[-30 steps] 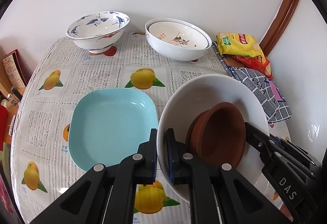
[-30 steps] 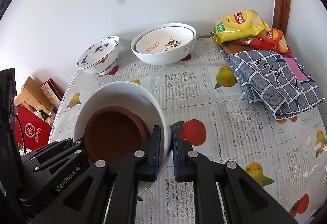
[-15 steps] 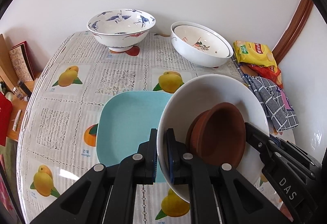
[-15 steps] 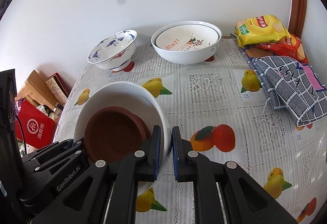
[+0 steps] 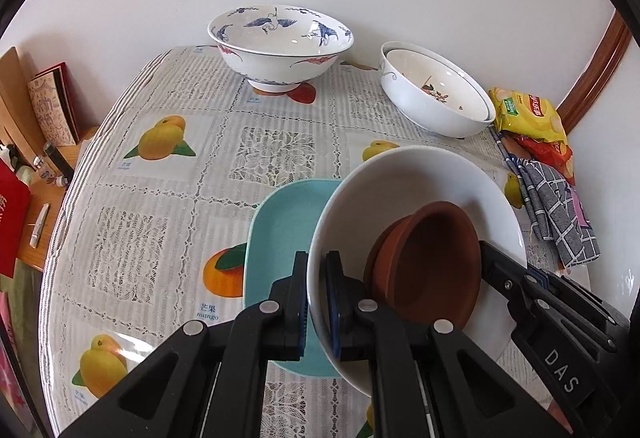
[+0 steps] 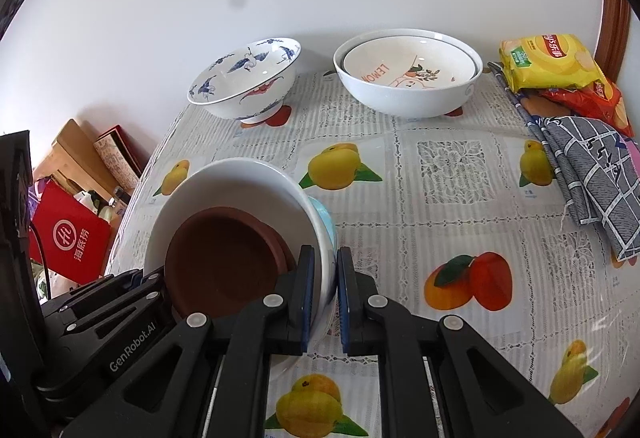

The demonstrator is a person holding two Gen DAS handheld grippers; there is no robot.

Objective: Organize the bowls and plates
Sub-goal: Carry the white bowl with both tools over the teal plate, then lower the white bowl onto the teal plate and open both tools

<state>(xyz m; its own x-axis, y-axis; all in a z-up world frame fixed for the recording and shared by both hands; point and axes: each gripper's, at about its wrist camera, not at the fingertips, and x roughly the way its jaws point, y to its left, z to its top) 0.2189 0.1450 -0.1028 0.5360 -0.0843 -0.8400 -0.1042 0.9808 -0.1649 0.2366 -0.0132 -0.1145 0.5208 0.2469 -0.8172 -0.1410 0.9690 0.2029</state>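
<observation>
A white plate (image 5: pixel 416 178) (image 6: pixel 224 178) carrying a small brown bowl (image 5: pixel 432 262) (image 6: pixel 224 266) hangs above the table, held from both sides. My left gripper (image 5: pixel 317 302) is shut on its left rim, my right gripper (image 6: pixel 323 298) is shut on its right rim. Under the white plate lies a light blue square plate (image 5: pixel 280 234) (image 6: pixel 326 222), partly covered by it. At the back stand a blue-patterned bowl (image 5: pixel 280 42) (image 6: pixel 244 82) and two nested white bowls (image 5: pixel 436 94) (image 6: pixel 408 74).
Snack bags (image 5: pixel 528 114) (image 6: pixel 552 62) and a folded grey checked cloth (image 5: pixel 560 214) (image 6: pixel 592 174) lie at the table's right side. Boxes and a red bag (image 6: pixel 68 242) stand beyond the left table edge. A white wall closes the back.
Both grippers carried the white plate with the brown bowl to the left, over the blue plate, which is now partly covered. The back bowls look nearer.
</observation>
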